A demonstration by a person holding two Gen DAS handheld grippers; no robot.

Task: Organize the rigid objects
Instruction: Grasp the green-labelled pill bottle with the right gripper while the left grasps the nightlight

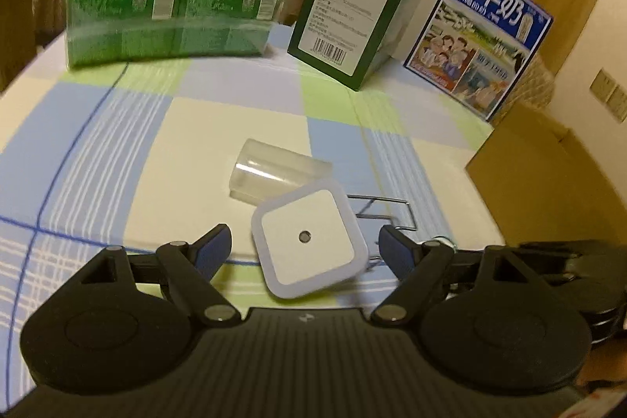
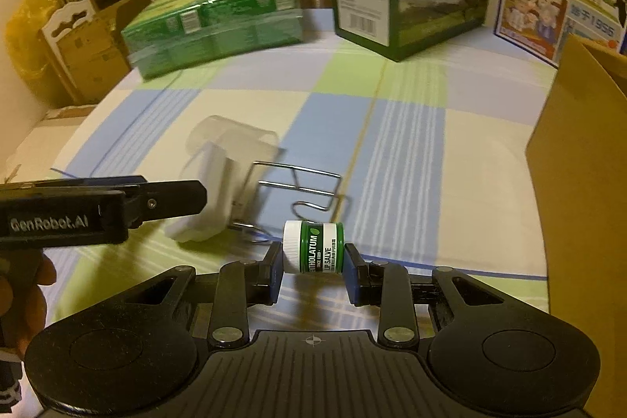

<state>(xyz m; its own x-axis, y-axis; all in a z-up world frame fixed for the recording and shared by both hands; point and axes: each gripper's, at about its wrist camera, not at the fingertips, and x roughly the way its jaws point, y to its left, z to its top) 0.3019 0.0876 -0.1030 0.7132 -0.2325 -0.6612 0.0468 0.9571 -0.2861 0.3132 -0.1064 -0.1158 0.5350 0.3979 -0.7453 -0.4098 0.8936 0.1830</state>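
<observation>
We have the right claw (image 2: pixel 313 271) clenched on a small green lip-salve jar (image 2: pixel 313 247), its white cap to the left, the pads pressing both ends just above the checked surface (image 2: pixel 411 128). Our left claw (image 1: pixel 305 245) stands released, its fingers well apart on either side of a square white night light (image 1: pixel 311 239) without touching it. Just beyond the light lies a clear plastic cup (image 1: pixel 274 167) on its side, with a bent wire holder (image 2: pixel 301 190) to its right. At the far edge stand a wrapped green pack (image 1: pixel 172 14), a dark green carton (image 1: pixel 352 10) and a blue milk box (image 1: pixel 482 38).
</observation>
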